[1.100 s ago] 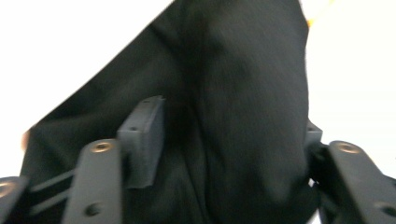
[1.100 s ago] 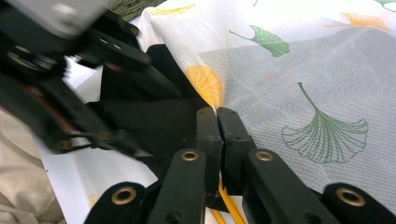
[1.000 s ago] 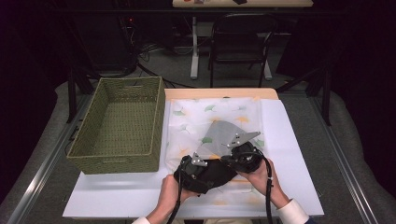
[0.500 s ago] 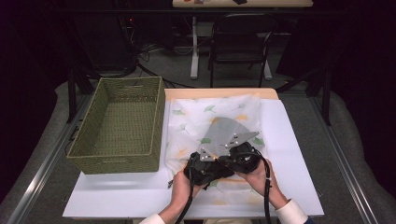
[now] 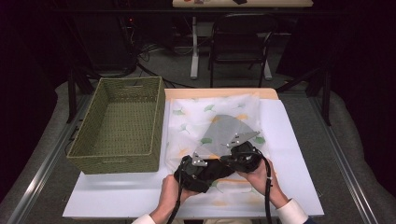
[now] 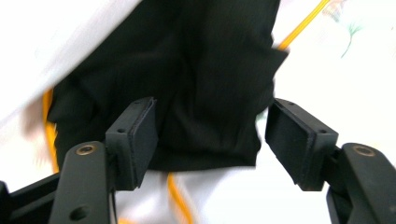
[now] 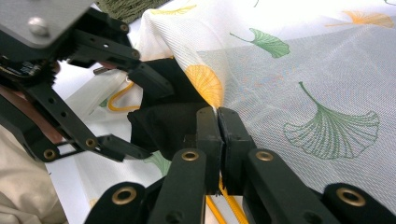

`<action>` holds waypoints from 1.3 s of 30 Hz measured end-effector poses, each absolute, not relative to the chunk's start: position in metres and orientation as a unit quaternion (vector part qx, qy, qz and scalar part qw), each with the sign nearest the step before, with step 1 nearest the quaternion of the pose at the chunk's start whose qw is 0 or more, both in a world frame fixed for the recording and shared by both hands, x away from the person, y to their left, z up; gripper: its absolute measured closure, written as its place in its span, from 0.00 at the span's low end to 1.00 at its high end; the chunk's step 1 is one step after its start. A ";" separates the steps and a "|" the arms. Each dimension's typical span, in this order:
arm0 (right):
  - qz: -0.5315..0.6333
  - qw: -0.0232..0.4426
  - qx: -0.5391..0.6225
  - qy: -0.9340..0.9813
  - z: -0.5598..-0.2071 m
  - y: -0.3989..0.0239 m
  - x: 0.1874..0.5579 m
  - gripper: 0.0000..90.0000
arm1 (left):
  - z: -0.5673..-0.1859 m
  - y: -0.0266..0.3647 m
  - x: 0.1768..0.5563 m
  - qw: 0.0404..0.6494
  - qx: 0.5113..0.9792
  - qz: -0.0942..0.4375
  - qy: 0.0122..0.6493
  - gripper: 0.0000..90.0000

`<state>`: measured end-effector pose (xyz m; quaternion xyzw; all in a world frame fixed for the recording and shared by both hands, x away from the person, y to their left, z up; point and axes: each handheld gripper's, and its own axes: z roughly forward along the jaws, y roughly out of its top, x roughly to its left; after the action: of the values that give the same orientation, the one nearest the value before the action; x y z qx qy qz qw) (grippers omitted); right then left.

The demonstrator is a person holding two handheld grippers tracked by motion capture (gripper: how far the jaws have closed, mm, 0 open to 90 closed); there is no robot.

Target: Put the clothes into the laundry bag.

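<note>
Since a second ago the left claw (image 6: 208, 140) has swung in and reopened astride the black garment (image 6: 187, 70) on the tabletop (image 5: 116, 196), while the right claw (image 7: 218, 121), clamped on the ginkgo-print cloth (image 7: 303, 60), lifts its edge; next, pinch the garment

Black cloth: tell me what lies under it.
Under the black cloth lies the white leaf-print fabric with a yellow cord running beneath its edge. Whatever lies beneath the cloth's middle is covered.
</note>
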<state>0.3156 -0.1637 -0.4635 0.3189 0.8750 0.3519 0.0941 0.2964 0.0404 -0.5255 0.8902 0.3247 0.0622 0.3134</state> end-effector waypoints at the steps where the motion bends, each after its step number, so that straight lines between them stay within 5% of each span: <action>1: 0.352 0.094 0.319 0.875 -0.464 -0.163 0.316 0.98 | -0.528 0.041 0.295 0.316 0.888 0.057 0.329 0.41; 8: 0.351 0.094 0.316 0.876 -0.464 -0.162 0.316 0.98 | -0.538 0.026 0.298 0.322 0.889 0.058 0.322 0.46; 9: 0.351 0.094 0.316 0.876 -0.464 -0.162 0.316 0.98 | -0.538 0.026 0.298 0.322 0.889 0.058 0.322 0.93; 21: 0.362 0.090 0.319 0.871 -0.460 -0.162 0.315 0.98 | -0.538 0.008 0.335 0.364 0.856 0.071 0.361 0.93; 32: 0.358 0.085 0.321 0.873 -0.464 -0.164 0.316 0.98 | -0.523 0.038 0.317 0.317 0.893 0.027 0.319 0.56; 39: 0.352 0.086 0.321 0.875 -0.464 -0.162 0.316 0.98 | -0.503 0.073 0.307 0.309 0.891 0.048 0.330 0.53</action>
<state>0.3164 -0.1625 -0.4645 0.3208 0.8749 0.3525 0.0861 0.3068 0.0734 -0.5033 0.8906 0.3304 0.0482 0.3089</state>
